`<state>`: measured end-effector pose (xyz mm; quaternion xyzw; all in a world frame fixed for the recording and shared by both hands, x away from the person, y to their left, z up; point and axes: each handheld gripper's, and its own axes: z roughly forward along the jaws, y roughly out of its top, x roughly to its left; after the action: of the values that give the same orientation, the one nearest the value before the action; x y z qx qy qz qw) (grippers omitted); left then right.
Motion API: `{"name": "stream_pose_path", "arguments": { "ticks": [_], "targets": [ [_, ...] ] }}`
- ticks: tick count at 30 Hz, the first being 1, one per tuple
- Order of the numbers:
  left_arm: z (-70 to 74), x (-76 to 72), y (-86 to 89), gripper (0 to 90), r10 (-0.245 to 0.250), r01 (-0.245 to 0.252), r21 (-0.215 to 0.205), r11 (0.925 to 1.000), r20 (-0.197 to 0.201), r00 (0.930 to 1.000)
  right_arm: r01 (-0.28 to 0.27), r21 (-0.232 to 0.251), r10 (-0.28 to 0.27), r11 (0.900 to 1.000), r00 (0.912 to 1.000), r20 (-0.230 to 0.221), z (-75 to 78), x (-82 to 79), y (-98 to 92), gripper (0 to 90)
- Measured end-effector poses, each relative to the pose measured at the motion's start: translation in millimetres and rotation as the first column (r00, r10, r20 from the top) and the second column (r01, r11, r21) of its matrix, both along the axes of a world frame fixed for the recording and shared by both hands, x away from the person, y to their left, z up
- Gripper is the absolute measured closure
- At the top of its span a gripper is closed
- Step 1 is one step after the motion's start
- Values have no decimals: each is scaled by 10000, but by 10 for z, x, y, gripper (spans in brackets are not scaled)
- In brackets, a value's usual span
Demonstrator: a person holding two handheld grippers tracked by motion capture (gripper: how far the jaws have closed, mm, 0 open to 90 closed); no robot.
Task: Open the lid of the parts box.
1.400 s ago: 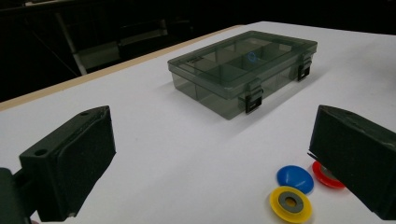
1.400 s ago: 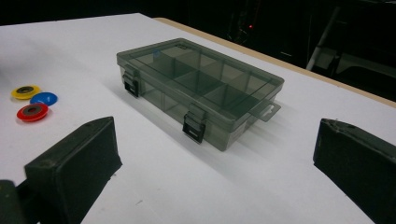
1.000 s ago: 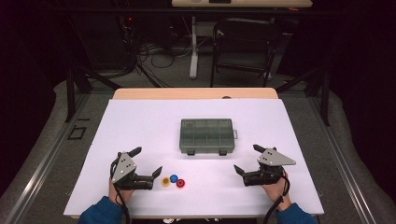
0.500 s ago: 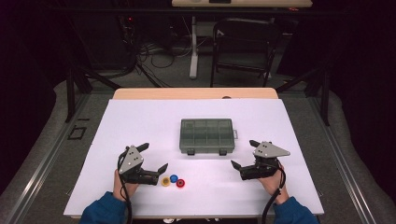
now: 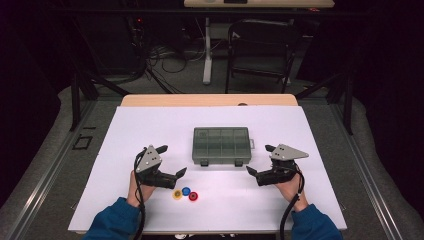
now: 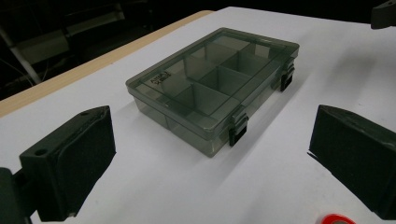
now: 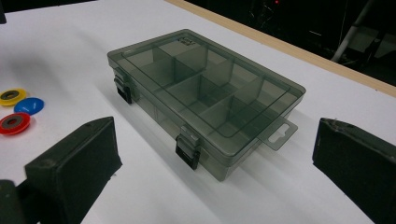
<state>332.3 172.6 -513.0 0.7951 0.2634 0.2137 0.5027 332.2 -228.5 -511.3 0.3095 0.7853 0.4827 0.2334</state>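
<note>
Dark room all around. Grey floor [image 5: 45, 165] with black cables [image 5: 165, 57] behind the white bench [image 5: 150, 120]. Black chair [image 5: 260, 47] beside a white post [image 5: 206, 50]. Another pale tabletop [image 5: 260, 3] far back.

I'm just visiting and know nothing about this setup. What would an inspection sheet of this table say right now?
Surface: white table, wooden strip at the far edge.
Job's things: box, smoky clear, lid shut, both latches down, compartments look empty; three discs, yellow, blue and red, close together near the left gripper.
Clutter: nothing seen.
Grippers: left gripper and right gripper, jaws open, holding nothing, both aimed at the box.
Cables: one trails from each gripper; more lie on the floor beyond.
Surroundings: dark room, chair behind the table.
</note>
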Motion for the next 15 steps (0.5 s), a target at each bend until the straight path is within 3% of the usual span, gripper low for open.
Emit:
{"name": "stream_pose_path", "arguments": {
  "ticks": [15],
  "targets": [
    [-35,285,-223,0,-463,520,1111,9925,-532,9975,-258,-410,242,9988,9990,-376,-12,174,23,0]
  ]
}}
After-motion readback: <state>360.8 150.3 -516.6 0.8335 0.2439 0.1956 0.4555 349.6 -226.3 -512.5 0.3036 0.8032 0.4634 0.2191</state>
